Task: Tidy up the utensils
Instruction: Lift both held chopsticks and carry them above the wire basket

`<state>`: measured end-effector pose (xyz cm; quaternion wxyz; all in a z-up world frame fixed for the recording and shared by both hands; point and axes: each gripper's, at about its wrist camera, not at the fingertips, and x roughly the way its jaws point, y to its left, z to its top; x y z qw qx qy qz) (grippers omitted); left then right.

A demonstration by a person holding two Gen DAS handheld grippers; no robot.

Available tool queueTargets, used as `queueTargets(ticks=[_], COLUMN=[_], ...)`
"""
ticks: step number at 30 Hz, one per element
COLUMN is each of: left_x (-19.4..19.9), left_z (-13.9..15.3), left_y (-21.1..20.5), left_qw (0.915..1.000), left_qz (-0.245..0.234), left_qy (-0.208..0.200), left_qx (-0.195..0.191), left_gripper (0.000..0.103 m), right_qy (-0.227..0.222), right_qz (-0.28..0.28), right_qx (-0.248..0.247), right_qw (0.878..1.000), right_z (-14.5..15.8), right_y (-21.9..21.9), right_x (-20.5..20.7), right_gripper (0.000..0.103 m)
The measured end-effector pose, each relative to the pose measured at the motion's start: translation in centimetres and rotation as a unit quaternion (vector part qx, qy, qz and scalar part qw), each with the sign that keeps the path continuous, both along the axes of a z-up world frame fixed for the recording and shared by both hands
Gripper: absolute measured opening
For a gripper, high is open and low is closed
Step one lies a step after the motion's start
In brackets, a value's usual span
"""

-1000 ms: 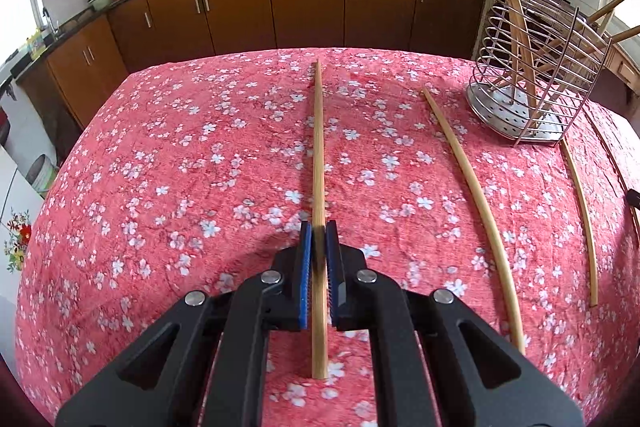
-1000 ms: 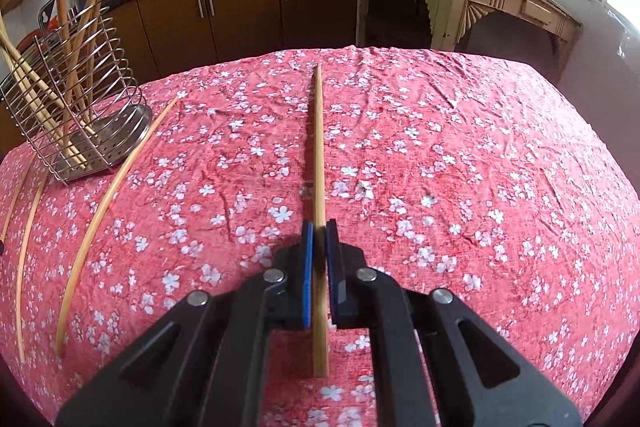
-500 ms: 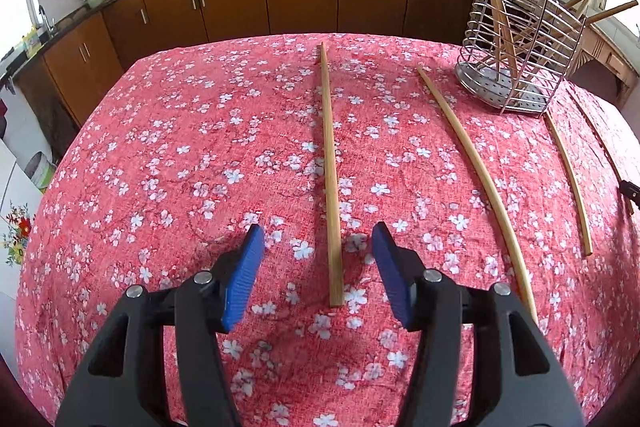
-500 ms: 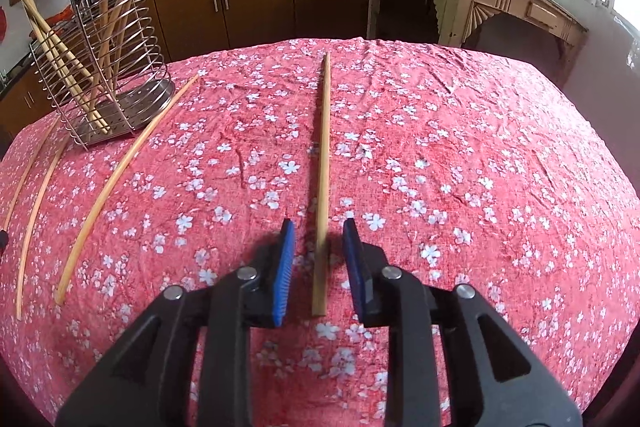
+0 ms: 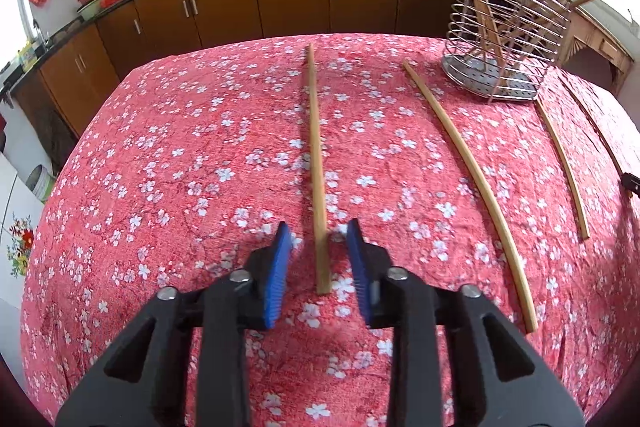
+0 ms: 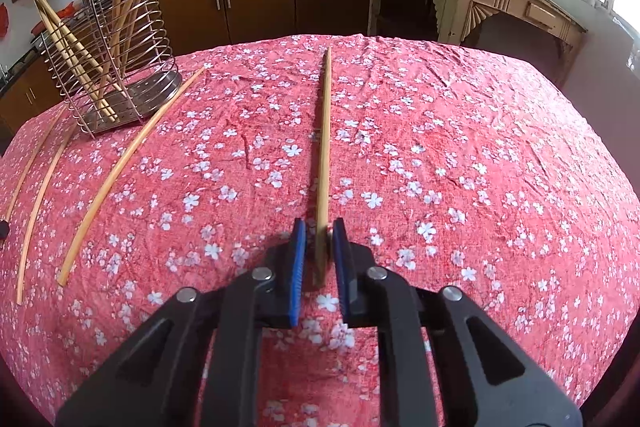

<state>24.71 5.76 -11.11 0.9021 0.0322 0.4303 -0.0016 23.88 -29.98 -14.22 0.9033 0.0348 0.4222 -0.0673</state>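
Partly done, judging by the layout: several chopsticks already standing tilted in the wire utensil holder (image 6: 110, 59), four or so lying loose on the floral tablecloth (image 5: 180, 155).

Left gripper (image 5: 320, 267) closing around the near end of one chopstick (image 5: 316, 163), pads not yet touching it. Right gripper (image 6: 319, 259) nearly pressed together on another chopstick (image 6: 324, 131), contact unclear.

Both chopsticks lying flat, long axes running straight away from the fingers toward the cabinets, thin tips pointing far. Three more chopsticks lying between them, near the holder.
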Motion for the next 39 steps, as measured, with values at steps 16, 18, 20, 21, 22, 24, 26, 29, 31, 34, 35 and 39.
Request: queueTargets(ticks=[16, 18, 20, 21, 22, 24, 26, 29, 31, 34, 35, 39], left_x=[-3.5, -4.2, -4.9, -4.9, -5.1, -5.5, -5.7, -6.1, -6.1, -6.2, -6.1, -5.7], left_z=[2.3, 3.6, 5.1, 5.6, 6.2, 7.3, 8.1, 9.5, 10.5, 12.0, 12.7, 15.0], left_y=[0.7, 0.7, 0.8, 0.7, 0.8, 0.9, 0.9, 1.3, 1.5, 1.6, 1.7, 1.7], left_qw=[0.9992, 0.9982, 0.9968, 0.9962, 0.9955, 0.9936, 0.9921, 0.9892, 0.9874, 0.9842, 0.9826, 0.9776], left_qz=[0.003, 0.001, 0.001, 0.002, 0.002, 0.004, 0.007, 0.016, 0.022, 0.027, 0.03, 0.038], left_qy=[-0.038, -0.057, -0.078, -0.084, -0.093, -0.111, -0.122, -0.142, -0.153, -0.171, -0.179, -0.204], left_qx=[-0.016, -0.016, -0.02, -0.021, -0.021, -0.023, -0.028, -0.032, -0.036, -0.037, -0.036, -0.035], left_gripper=[0.007, 0.007, 0.007, 0.007, 0.007, 0.007, 0.007, 0.007, 0.007, 0.007, 0.007, 0.007], right_qy=[-0.051, -0.063, -0.077, -0.082, -0.087, -0.098, -0.108, -0.124, -0.135, -0.159, -0.169, -0.203], right_qz=[-0.002, -0.001, -0.002, -0.002, -0.002, -0.003, -0.004, -0.003, -0.003, -0.001, 0.001, 0.007], right_qx=[-0.011, -0.014, -0.017, -0.019, -0.019, -0.02, -0.024, -0.024, -0.027, -0.03, -0.031, -0.04], right_qw=[0.999, 0.998, 0.997, 0.996, 0.996, 0.995, 0.994, 0.992, 0.991, 0.987, 0.985, 0.978], right_z=[4.1, 5.1, 6.1, 6.5, 6.9, 7.6, 8.2, 9.3, 10.1, 12.0, 12.9, 16.1], right_y=[-0.4, -0.5, -0.5, -0.6, -0.5, -0.6, -0.5, -0.6, -0.6, -0.4, -0.3, 0.3], right_x=[-3.7, -4.1, -4.6, -4.7, -4.9, -5.3, -5.5, -5.9, -6.0, -6.1, -6.1, -5.8], right_gripper=[0.007, 0.007, 0.007, 0.007, 0.007, 0.007, 0.007, 0.007, 0.007, 0.007, 0.007, 0.007])
